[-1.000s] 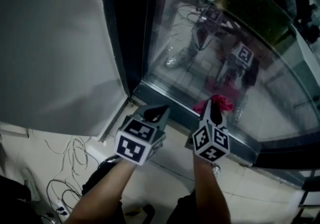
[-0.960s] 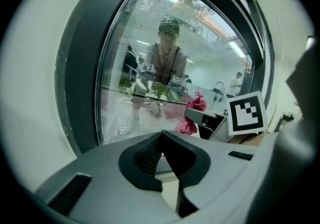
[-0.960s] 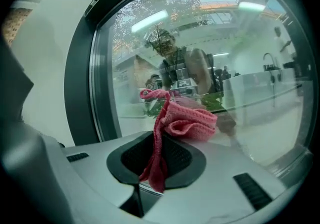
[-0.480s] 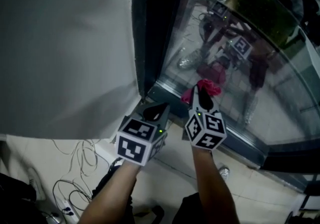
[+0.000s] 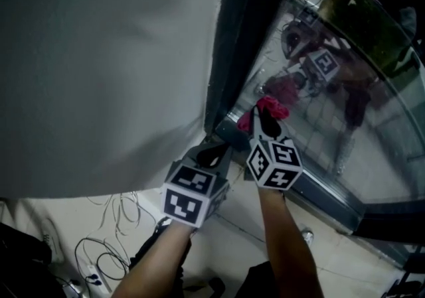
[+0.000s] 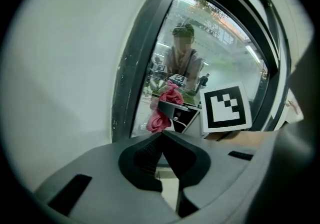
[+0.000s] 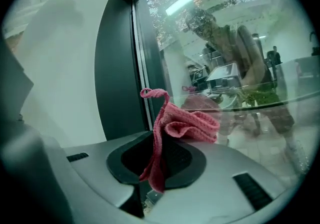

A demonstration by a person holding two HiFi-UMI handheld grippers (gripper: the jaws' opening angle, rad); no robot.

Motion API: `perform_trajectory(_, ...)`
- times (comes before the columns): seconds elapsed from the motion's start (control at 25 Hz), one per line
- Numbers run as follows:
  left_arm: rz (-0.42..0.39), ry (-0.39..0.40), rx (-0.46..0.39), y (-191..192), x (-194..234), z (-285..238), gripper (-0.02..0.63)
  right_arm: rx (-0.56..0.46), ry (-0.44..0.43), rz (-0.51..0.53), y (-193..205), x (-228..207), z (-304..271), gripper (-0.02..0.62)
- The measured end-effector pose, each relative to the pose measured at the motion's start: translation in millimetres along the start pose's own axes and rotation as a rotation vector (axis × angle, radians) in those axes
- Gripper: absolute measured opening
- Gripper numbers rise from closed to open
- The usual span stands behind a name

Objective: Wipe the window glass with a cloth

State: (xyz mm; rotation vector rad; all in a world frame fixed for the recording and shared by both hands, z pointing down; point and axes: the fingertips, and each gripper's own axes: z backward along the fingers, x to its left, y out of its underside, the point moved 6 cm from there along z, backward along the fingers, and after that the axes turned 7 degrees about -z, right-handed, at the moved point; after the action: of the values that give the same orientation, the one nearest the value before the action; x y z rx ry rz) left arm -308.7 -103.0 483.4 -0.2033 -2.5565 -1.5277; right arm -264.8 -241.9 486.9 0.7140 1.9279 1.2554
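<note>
Right gripper view: right claw (image 7: 156,165) pinches the cloth (image 7: 187,124); left claw (image 6: 161,140) closed, empty.

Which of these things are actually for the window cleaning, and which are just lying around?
For the job: pink cloth; right gripper, shut on it; window glass.

Just lying about: cables on the floor; power strip. The left gripper is shut, empty and idle.

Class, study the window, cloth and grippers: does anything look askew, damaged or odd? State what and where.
Nothing looks damaged. The pink cloth, pinched in the right gripper, is bunched into a wad rather than spread flat, with a loose tail sticking up. Loose cables sprawl on the floor.
</note>
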Motion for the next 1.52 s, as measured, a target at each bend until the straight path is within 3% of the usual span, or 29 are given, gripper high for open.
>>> perform_trajectory(0.28,0.023,-0.014,-0.009,-0.5,7.6,4.4,0.003,0.060,-0.180,0.033,15.6,26.6,-23.1,0.052)
perform_trajectory(0.4,0.053,-0.032,-0.025,-2.8,11.7,5.5,0.003,0.085,-0.215,0.030,29.3,28.0,-28.3,0.052)
perform_trajectory(0.72,0.024,-0.077,0.041,4.7,19.0,1.3,0.003,0.158,-0.230,-0.136,70.5,8.1,-49.6,0.052)
perform_trajectory(0.96,-0.014,-0.070,0.114,15.0,10.0,-5.3,0.003,0.185,-0.231,-0.168,91.4,-6.6,-65.5,0.052)
perform_trajectory(1.36,-0.033,-0.034,0.124,15.5,2.3,-13.3,0.003,0.127,-0.134,-0.196,98.6,-19.1,-55.4,0.054)
perform_trajectory(1.52,-0.044,-0.022,0.134,15.3,0.4,-15.7,0.003,0.101,-0.079,-0.255,99.4,-34.9,-35.8,0.054)
